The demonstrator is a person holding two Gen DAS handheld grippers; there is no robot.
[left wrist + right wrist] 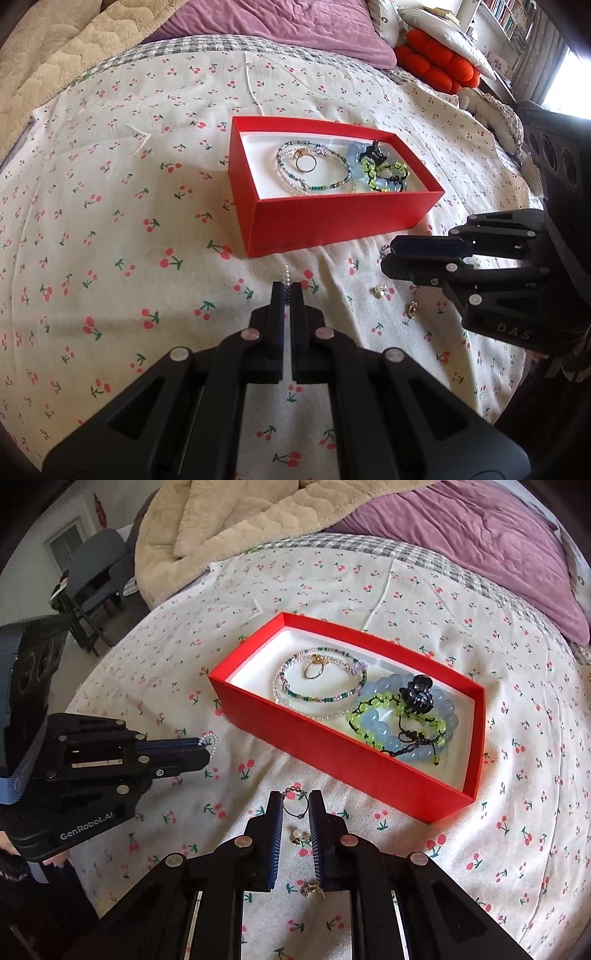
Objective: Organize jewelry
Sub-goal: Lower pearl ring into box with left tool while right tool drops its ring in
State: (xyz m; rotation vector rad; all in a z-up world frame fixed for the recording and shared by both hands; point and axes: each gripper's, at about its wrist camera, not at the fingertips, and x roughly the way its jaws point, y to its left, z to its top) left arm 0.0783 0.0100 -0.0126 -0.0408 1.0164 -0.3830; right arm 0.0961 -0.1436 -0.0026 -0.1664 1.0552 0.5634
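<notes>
Pinching a pearl strand (209,743) in my clenched left claw (287,290) to carry it toward the red box (332,218) at frame centre, I keep my right claw (295,805) released around a small chain (295,801).

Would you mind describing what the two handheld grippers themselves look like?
Both are matte black plastic with scissor-like linkages joined by round silver pins and dark blue ribbed finger pads. The left gripper carries white "GenRobot.AI" lettering and a blue band; the right gripper shows embossed letters "DAS". No cables are visible.
</notes>
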